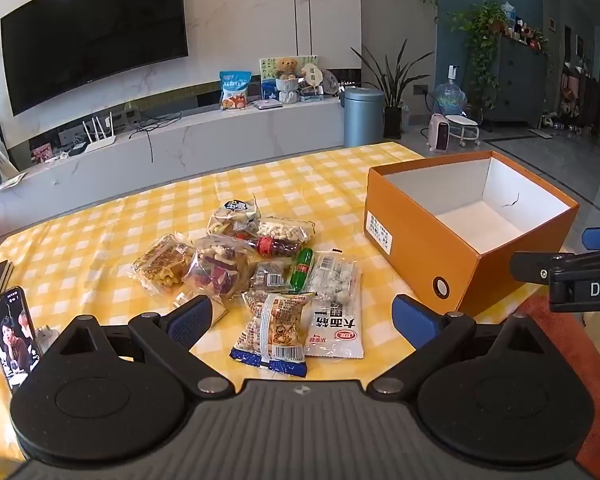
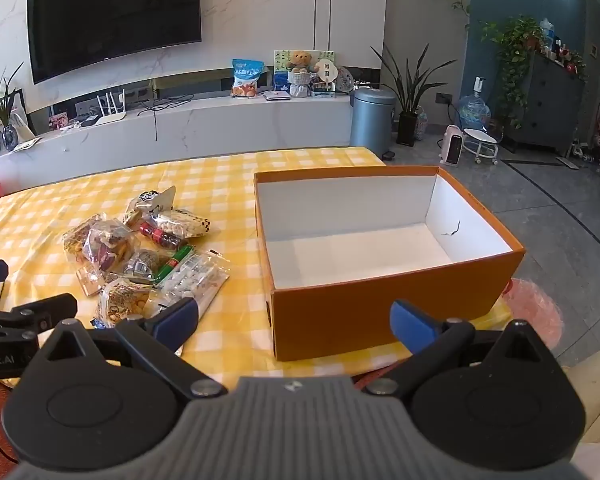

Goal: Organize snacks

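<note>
Where legible, "DA" on right gripper point(image 1: 580, 276)

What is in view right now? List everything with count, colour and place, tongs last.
snack packets: about ten, mixed colours, piled mid-table
orange box: one, white inside, empty, right of the pile
tablecloth: one, yellow-white check, covers the table
phone: one, screen lit, propped at the table's left edge
television: one, black, on the wall
router: one, white, on the TV bench
teddy bear: one, brown, on the bench
bin: one, grey-blue, on the floor by the bench
left tongs: blue pads, open, above the pile's near edge
right tongs: blue pads, open, before the box
</note>
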Demonstrator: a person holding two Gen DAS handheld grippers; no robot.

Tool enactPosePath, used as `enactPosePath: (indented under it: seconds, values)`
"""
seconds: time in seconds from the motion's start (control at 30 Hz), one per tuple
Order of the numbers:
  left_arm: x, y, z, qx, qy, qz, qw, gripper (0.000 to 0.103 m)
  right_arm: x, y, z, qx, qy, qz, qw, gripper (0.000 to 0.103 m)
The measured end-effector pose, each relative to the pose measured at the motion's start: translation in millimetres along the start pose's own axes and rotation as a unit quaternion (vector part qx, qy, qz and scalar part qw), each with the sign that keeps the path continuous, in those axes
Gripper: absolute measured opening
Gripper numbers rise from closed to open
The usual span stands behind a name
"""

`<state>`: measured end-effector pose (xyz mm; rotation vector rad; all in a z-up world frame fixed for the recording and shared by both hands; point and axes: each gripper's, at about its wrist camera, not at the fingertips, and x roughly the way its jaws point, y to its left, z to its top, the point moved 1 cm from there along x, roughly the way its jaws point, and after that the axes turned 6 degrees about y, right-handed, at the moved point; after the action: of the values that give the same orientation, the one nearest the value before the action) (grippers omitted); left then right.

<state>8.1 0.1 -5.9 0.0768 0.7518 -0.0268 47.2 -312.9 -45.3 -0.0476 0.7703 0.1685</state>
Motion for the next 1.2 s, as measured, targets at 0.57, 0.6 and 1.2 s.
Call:
enactPosePath:
  seconds: [0.57,0.6,1.2]
  values:
    - [6.6,-3.2,-3.4,0.002,0.02,0.0,0.9998,0.103,0.2,1.0,-0.1,0.001,0.0,0.004,1.0,0.1]
    - [6.7,-2.7,-3.5,0.0,0.021,0.0,0.9998,0.103,-0.1,1.1,-0.2,0.0,0.0,0.004,1.0,0.1]
    - [6.6,1.4,-5.3,-0.01,0.026,-0.001,0.9996,0.103,0.4,8.6,-0.9,-0.014,-0.002,0.006,1.0,0.1]
